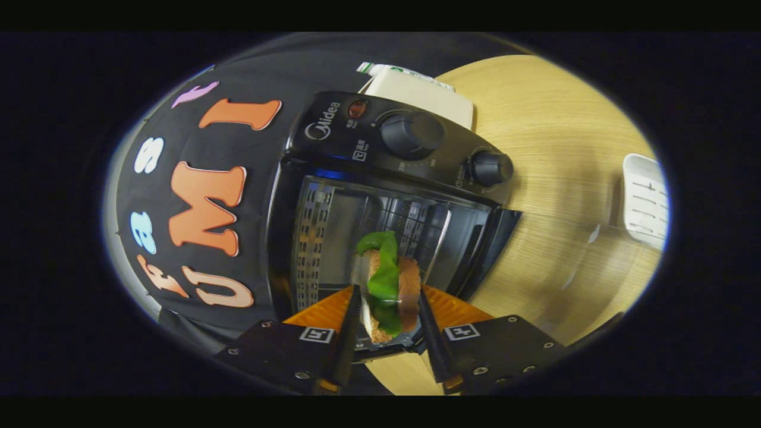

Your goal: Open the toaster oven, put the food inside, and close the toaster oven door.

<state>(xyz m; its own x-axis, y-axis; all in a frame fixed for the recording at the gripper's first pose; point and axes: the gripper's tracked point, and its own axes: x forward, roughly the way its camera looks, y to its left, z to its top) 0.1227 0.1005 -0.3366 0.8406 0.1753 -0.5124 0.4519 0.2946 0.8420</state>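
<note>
our gripper (pixel 386 303) has its two fingers squeezed on the sandwich (pixel 389 285), one on each side, so the food is held tight between them. the sandwich is bread with a green leaf sticking out of the top. it stands on its edge between the fingers and sits right at the mouth of the toaster oven (pixel 380 196).

the toaster oven door (pixel 496 244) is already open. it looks swung out to one side of the mouth, but the round view bends things, so we cannot be sure how it hangs. past the sandwich we see the shiny walls and the wire rack (pixel 410 223) inside. two knobs (pixel 411 134) sit on the front panel. a wooden table (pixel 565 137) holds the oven, with a pale box (pixel 425 95) behind it and a white thing (pixel 645 199) well away from it.

we think the step now is to put the food in. to do it well we should go straight in and slow, keep the sandwich off the walls and the door, set it down on the rack, and only then let the fingers open.

the whole view is tipped to one side, so we think the hand is holding the gripper rolled over, pointing into the oven
</note>
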